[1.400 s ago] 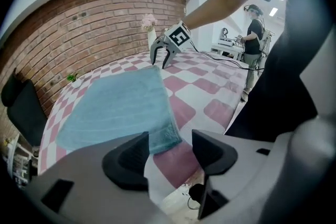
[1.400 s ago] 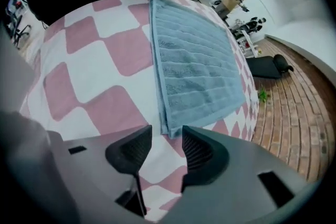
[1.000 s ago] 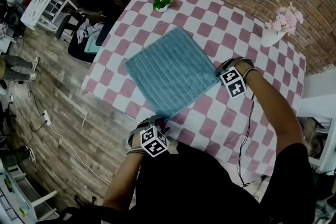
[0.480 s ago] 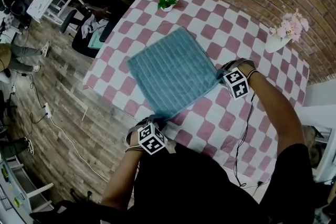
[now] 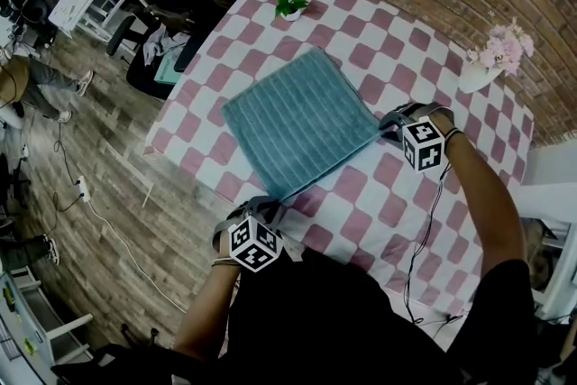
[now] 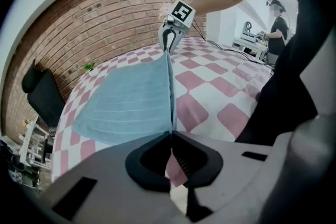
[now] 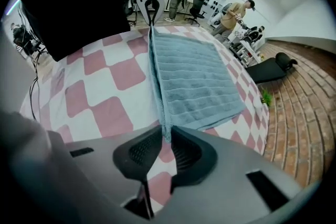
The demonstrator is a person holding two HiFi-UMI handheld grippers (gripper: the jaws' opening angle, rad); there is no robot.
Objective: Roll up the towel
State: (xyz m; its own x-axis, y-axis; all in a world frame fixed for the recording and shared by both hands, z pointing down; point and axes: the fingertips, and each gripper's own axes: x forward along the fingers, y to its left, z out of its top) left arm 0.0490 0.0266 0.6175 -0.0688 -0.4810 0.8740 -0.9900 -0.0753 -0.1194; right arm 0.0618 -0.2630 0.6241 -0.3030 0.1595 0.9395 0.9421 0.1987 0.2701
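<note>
Pinching the two near corners of the blue ribbed terry towel (image 5: 302,122), the left tool (image 5: 269,208) and right tool (image 5: 390,123) have just closed on the cloth — its body lies flat on the pink-checked desk (image 5: 379,203) toward eleven o'clock, likely the rolling direction.

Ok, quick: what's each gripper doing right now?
Left gripper: shut on the blue towel's corner.
Right gripper: just closed on the blue towel's other corner.
</note>
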